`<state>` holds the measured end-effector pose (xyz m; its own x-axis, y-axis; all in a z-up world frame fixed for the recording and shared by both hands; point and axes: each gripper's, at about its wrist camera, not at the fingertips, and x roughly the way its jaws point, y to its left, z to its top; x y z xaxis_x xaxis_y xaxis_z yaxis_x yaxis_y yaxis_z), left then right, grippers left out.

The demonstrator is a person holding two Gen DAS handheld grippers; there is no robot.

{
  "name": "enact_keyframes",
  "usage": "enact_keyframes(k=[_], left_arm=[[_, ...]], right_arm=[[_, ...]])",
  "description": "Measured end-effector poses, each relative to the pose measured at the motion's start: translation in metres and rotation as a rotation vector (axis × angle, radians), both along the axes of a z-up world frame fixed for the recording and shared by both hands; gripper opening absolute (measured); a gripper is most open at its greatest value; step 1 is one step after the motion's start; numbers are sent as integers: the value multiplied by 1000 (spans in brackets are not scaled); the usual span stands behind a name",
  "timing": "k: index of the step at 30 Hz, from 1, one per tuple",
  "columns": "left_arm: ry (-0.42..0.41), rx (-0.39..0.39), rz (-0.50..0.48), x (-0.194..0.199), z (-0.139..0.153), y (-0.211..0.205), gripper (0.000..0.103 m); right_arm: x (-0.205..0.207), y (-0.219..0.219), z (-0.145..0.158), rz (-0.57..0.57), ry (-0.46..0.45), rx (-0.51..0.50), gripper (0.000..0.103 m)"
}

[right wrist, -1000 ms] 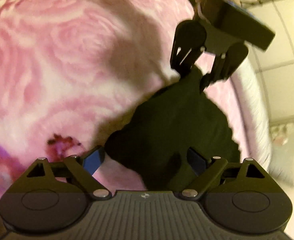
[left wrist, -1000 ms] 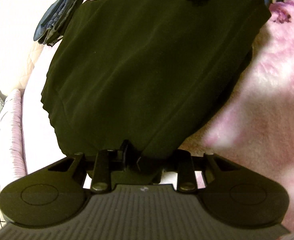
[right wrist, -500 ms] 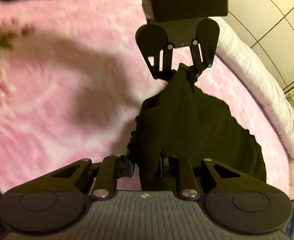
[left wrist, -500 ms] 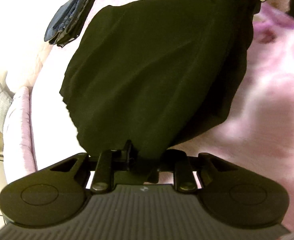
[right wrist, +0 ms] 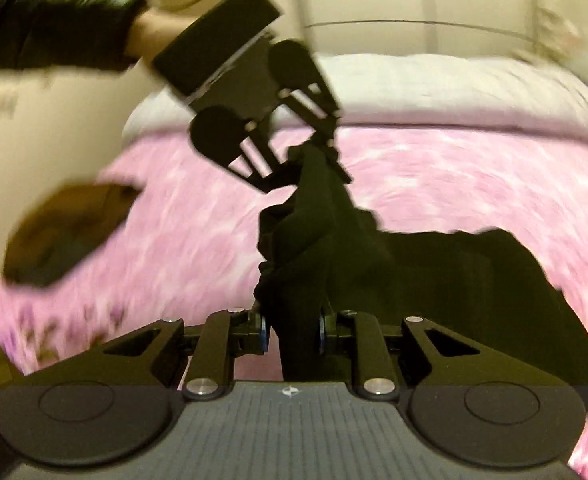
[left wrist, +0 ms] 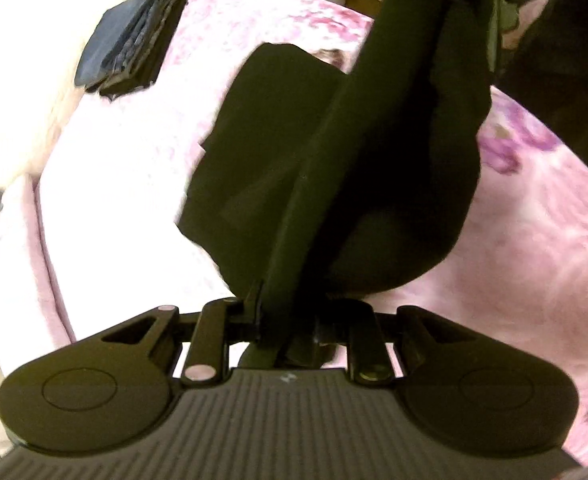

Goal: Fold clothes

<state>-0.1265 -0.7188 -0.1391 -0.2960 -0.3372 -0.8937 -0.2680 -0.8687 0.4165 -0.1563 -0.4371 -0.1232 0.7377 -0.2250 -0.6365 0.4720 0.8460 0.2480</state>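
Black garment [left wrist: 334, 168]: dark, soft, creased, lifted above pink floral bed [left wrist: 534, 264]. Left hand-held gripper [left wrist: 284, 320] and right hand-held gripper [right wrist: 292, 328] each clamped on an edge; cloth stretched between them.

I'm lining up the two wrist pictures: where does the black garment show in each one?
Left wrist view: the black garment fills the centre, rising from the left hand-held gripper toward the top right.
Right wrist view: it runs from the right hand-held gripper up the centre and spreads lower right.
Shared landmark: the pink floral blanket under it.
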Motion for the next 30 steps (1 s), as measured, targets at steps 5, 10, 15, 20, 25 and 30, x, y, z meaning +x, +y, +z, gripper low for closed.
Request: enact_keyframes(k=[5,10,15,20,25,30], left_arm=[[-72,94,-10,-79,-4,-71,19],[-153,218,-7,-140,-48,-125,19],[-176,329,28,-179,-93,-162,22],[-162,425,87,-194,-119,-186,37],[-53,524,265,-180,-100,-218,48],[134,582,545,-118,-57,-245,66]], right_arm=[[-59,-83,-4,-161,-111,121,22],[-122,-162,-55,-325,-222,329,22],[-168,-213,-116,-465,-295,517,22],[-200,-238,-165,-571,-351,680,23],[-218,-236,-189,-644,-336,784,34],[-221,-237,-185,-694,-337,814,48]])
